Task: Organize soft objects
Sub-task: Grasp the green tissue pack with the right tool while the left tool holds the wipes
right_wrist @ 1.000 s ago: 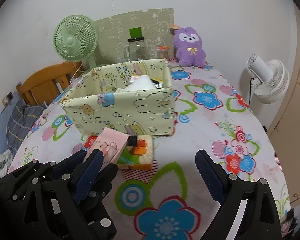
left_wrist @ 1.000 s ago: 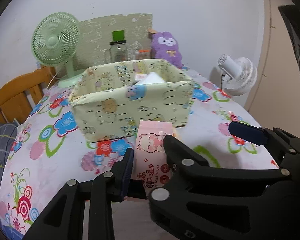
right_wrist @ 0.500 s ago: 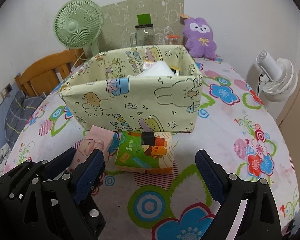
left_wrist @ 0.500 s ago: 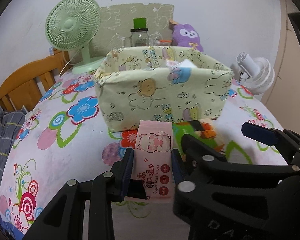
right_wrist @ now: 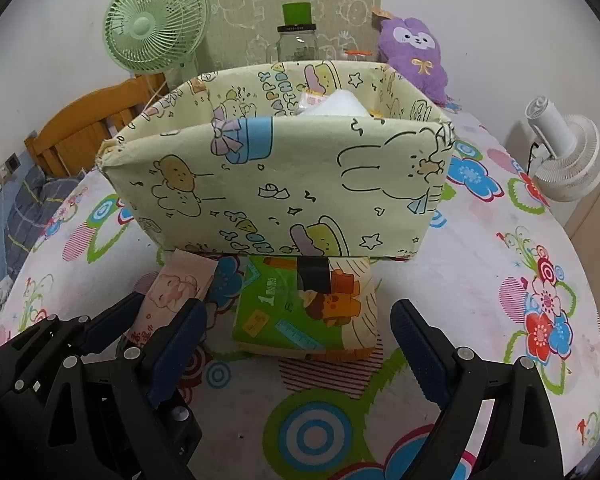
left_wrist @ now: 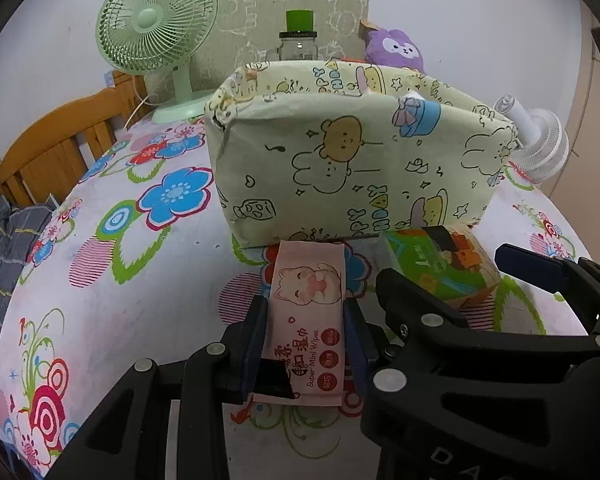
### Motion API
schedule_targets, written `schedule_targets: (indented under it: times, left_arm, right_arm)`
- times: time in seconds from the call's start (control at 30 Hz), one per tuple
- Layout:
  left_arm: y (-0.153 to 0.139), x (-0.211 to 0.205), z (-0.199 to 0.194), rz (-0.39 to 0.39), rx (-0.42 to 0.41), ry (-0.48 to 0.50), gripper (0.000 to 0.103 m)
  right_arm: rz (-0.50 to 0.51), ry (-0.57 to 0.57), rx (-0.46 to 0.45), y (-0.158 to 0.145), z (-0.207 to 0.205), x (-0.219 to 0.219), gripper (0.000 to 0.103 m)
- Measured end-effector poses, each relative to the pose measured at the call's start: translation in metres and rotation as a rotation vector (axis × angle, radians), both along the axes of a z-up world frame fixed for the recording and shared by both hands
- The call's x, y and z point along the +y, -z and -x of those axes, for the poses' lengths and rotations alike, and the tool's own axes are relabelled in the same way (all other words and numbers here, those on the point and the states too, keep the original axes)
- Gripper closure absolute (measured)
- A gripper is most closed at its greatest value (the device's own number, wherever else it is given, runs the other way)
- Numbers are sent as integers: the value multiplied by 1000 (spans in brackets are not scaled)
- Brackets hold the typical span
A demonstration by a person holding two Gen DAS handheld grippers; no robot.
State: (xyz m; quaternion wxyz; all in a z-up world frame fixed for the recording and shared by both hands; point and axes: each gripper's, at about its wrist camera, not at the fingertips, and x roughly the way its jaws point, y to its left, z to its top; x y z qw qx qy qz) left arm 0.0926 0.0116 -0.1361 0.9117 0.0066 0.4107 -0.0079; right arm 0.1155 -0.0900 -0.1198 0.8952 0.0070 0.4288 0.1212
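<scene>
Left gripper (left_wrist: 306,330) stays clamped on the pink wipes pack (left_wrist: 306,320), pads pressing both long edges; right gripper (right_wrist: 298,344) jaws stand wide, nothing between the pads, straddling the green tissue pack (right_wrist: 300,312). Versus a second ago both have come down and closer: the cartoon-print box (right_wrist: 284,184) now fills far more of each view. Wipes pack: pink soft pouch, cat print, far end just beside the box base. Tissue pack lies flat on the floral tablecloth (right_wrist: 480,280), touching the box front.
</scene>
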Motion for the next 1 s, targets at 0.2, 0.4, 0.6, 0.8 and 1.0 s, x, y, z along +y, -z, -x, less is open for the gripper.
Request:
schedule_targets:
  times: [0.2, 0.4, 0.6, 0.8, 1.0]
  left_arm:
    - [2, 0, -4, 3, 15, -1, 65]
    - [2, 1, -3, 9, 18, -2, 65]
    - [3, -1, -2, -3, 15, -2, 65]
    - [1, -4, 2, 3, 17, 3, 65]
    - [-6, -9, 9, 6, -1, 10, 65]
  right_arm:
    - [5, 9, 11, 6, -7, 2, 17]
    - [-11, 11, 28, 10, -11, 2, 20]
    - [-5, 8, 30, 10, -11, 4, 29]
    - [0, 6, 26, 8, -5, 3, 34]
    - [-5, 16, 10, 1, 3, -3, 34]
